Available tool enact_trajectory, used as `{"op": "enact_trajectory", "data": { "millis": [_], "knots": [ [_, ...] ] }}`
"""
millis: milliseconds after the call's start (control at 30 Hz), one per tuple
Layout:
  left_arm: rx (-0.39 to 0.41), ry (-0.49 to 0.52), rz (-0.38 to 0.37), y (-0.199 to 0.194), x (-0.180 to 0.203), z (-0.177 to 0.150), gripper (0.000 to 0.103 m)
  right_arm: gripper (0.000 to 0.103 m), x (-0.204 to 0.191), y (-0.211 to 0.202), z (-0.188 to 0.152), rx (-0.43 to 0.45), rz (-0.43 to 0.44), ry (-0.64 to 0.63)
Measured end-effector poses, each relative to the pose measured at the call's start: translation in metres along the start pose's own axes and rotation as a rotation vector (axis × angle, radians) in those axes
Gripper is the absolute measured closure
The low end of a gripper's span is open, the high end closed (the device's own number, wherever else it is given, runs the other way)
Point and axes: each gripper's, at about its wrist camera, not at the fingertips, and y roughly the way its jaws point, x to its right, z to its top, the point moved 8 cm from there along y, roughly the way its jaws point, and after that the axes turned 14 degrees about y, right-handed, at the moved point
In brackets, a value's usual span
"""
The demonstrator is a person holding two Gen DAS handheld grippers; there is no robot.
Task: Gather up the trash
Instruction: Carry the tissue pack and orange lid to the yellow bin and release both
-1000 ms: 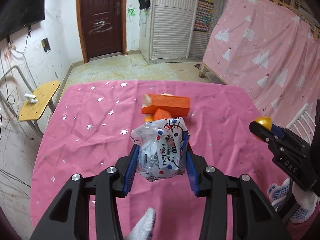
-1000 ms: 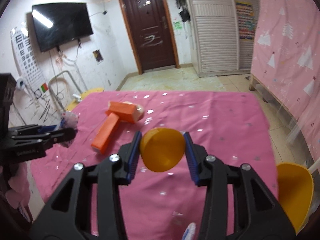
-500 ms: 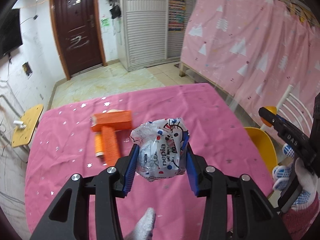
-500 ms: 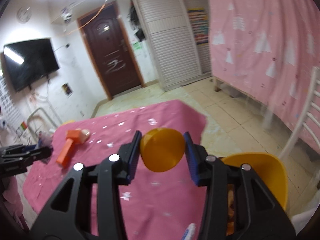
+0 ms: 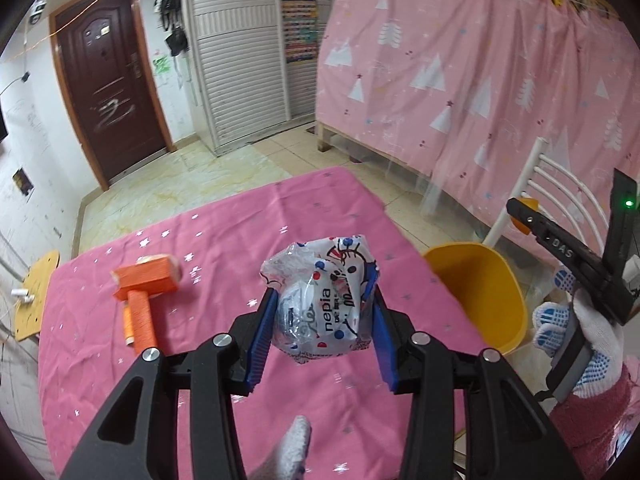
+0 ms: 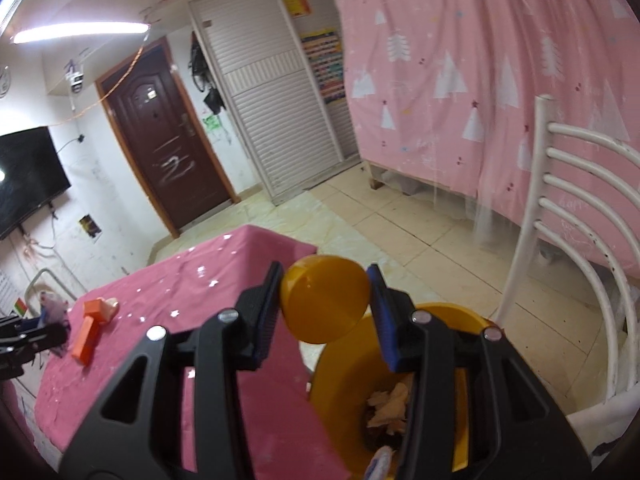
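Left gripper [image 5: 323,322] has the crumpled tissue pack [image 5: 324,308] squeezed between its fingers, above the bench [image 5: 224,240]. Right gripper [image 6: 325,306] pinches a yellow lid [image 6: 325,304] over the yellow bin [image 6: 344,396].

"nepia" on plastic wrapper [image 5: 326,308], "DAS" on right claw [image 5: 520,216]

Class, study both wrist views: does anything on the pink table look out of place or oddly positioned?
The orange brush lies alone on the pink tablecloth, bristle side turned sideways rather than flat. It looks like a tool, not trash, unlike the crumpled tissue wrapper held in the left hand-held gripper.
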Motion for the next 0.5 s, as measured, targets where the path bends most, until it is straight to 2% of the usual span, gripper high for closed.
{"op": "enact_trajectory", "data": {
  "millis": [67,100,200,300,500],
  "knots": [
    [0.005,0.022,-0.011,0.001,0.014,0.008,0.067,0.047,0.009,0.0,0.003,0.006,-0.024,0.006],
    [0.009,0.033,-0.019,0.001,0.021,0.013,0.067,0.033,0.016,-0.001,0.005,0.021,-0.038,0.017],
    [0.022,0.061,-0.039,0.003,0.039,0.023,0.067,0.031,0.03,-0.008,0.013,0.048,-0.042,0.051],
    [0.046,0.069,-0.094,0.009,0.065,0.042,0.067,0.031,0.041,-0.018,0.025,0.093,-0.039,0.093],
    [0.016,0.111,-0.192,0.039,0.121,0.058,0.067,0.031,0.058,-0.04,0.04,0.165,-0.03,0.16]
  ]
}}
